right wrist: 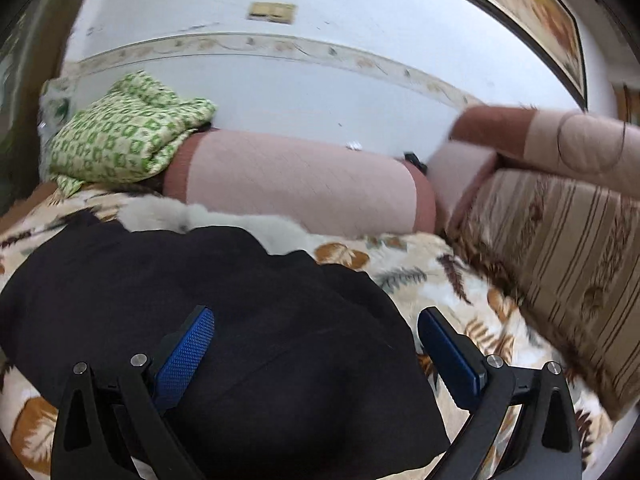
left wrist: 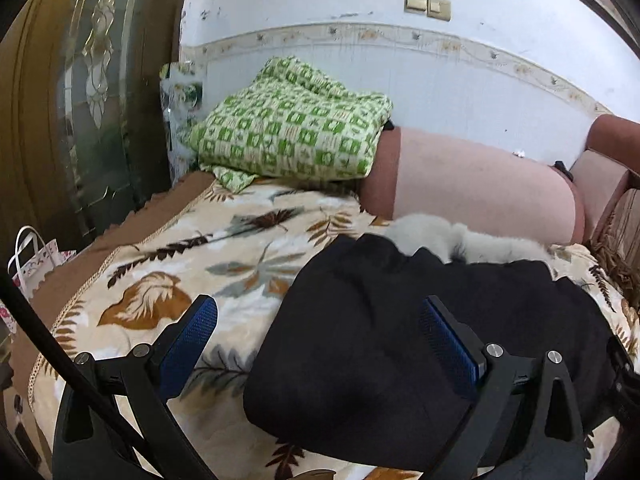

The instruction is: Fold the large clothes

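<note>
A large black garment (left wrist: pixel 400 336) with a white fur collar (left wrist: pixel 448 240) lies folded on the leaf-patterned blanket (left wrist: pixel 192 272). My left gripper (left wrist: pixel 318 320) is open, hovering over the garment's left edge, one blue pad over the blanket and one over the cloth. In the right wrist view the black garment (right wrist: pixel 224 320) and its fur collar (right wrist: pixel 208 216) fill the lower left. My right gripper (right wrist: pixel 316 332) is open over the garment's right part, with its right finger near the garment's edge. Neither gripper holds anything.
A green checked cloth (left wrist: pixel 288 128) is bunched on the pink bolster (left wrist: pixel 472 184) along the wall. A striped cushion (right wrist: pixel 560 256) rises at the right. A wooden glass door (left wrist: pixel 88 92) and a gift bag (left wrist: pixel 36 256) stand at the left.
</note>
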### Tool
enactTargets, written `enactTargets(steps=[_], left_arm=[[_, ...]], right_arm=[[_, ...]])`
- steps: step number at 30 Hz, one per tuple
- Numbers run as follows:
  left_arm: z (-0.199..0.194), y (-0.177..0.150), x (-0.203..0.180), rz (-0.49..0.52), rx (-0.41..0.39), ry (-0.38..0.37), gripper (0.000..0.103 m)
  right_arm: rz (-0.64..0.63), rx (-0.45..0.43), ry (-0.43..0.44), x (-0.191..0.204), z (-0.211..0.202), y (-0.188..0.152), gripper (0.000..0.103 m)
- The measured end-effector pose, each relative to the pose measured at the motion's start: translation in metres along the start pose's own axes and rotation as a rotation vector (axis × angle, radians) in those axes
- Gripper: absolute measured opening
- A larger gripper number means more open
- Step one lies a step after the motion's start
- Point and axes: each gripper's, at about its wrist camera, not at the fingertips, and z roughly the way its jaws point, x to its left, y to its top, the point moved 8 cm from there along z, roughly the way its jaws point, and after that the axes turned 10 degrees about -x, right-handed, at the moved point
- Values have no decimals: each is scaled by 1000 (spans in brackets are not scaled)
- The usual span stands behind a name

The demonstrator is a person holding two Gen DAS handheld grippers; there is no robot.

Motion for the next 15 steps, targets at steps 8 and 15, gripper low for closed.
enactTargets(steps=[8,15], left_arm=[[-6,-15,-18,68,25,-17,100],[-9,-29,-47,32,100,-212,100]], right_arm=[[12,30,52,14,-8,-6,103],[86,65,47,5,-11,-13,103]])
